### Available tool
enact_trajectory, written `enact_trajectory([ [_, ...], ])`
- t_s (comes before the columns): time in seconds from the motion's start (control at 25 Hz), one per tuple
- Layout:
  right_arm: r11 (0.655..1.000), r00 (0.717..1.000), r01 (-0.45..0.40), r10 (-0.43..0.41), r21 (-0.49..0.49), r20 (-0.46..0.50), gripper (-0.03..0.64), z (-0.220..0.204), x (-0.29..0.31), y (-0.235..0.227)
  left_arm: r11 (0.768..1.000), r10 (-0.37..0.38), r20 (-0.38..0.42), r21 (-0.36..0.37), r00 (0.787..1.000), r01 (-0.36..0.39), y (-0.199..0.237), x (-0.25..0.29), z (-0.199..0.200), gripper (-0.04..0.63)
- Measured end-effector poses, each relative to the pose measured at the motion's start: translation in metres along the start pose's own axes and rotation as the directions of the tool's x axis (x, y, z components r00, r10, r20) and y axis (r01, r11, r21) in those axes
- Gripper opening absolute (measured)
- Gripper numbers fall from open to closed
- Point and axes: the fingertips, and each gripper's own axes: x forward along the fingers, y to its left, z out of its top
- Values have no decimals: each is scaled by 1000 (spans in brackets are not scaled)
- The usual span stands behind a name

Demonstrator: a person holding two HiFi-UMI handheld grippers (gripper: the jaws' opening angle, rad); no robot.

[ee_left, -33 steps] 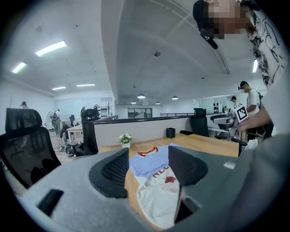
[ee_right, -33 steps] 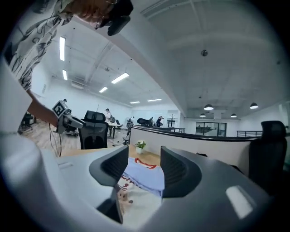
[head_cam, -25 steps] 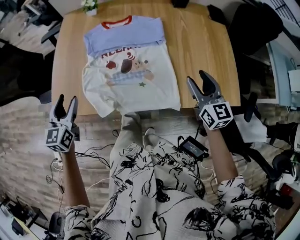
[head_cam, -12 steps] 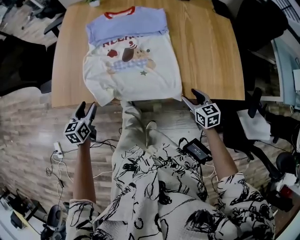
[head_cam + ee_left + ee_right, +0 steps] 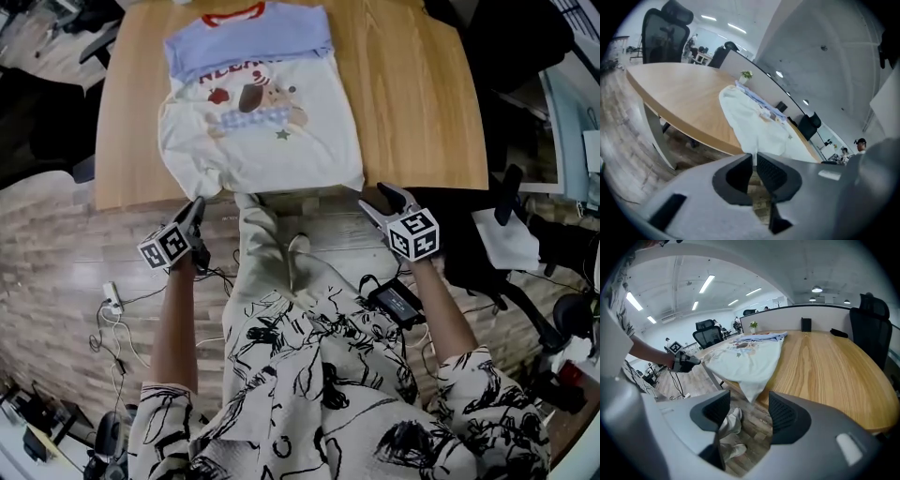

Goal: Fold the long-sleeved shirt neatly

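Shirt (image 5: 258, 122) flat on table (image 5: 412, 103), near hem overhangs edge. L gripper (image 5: 197, 208) jaws just closed, looks pinched on near-left hem corner. R gripper (image 5: 373, 197) half open, empty, by near-right corner. Fabric light, limp: grab corners.

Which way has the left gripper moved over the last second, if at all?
Yes. The left gripper moved right along the table near edge to the hanging corner of the shirt; its claw has just been closing on that cloth corner.

Person wore white top (image 5: 319, 394) with black scribble print, short sleeves, pale trousers (image 5: 255, 248) | left tongs (image 5: 196, 208) were grey, black ribbed pads, black-and-white marker cube | right tongs (image 5: 376, 199) alike
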Motion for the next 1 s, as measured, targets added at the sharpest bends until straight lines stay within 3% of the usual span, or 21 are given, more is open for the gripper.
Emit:
enact_trajectory([
  [0.16, 997, 998, -62, 63, 35, -25, 270, -14, 4, 11, 997, 68, 128, -37, 989, -64, 19, -48, 23, 29],
  [0.24, 995, 996, -84, 86, 49, -40, 270, -22, 10, 15, 995, 104, 150, -18, 983, -102, 31, -69, 34, 29],
  [0.4, 999, 999, -44, 44, 18, -28, 270, -22, 21, 12, 984, 137, 135, 91, 981, -150, 39, -88, 47, 28],
  [0.56, 998, 997, -45, 43, -37, -61, 241, -18, 33, 17, 979, 132, 114, 139, 985, -147, 35, -90, 46, 28],
  [0.72, 993, 991, 81, -89, -81, -98, 103, -17, 38, 8, 977, 139, 122, 146, 983, -157, 31, -88, 46, 29],
  [0.84, 984, 982, 138, -151, -116, -112, 108, -16, 38, 8, 975, 143, 125, 154, 982, -161, 29, -87, 46, 29],
  [1.0, 990, 980, 100, -115, -96, -161, 167, -23, 45, 21, 974, 146, 123, 155, 982, -164, 31, -84, 47, 29],
])
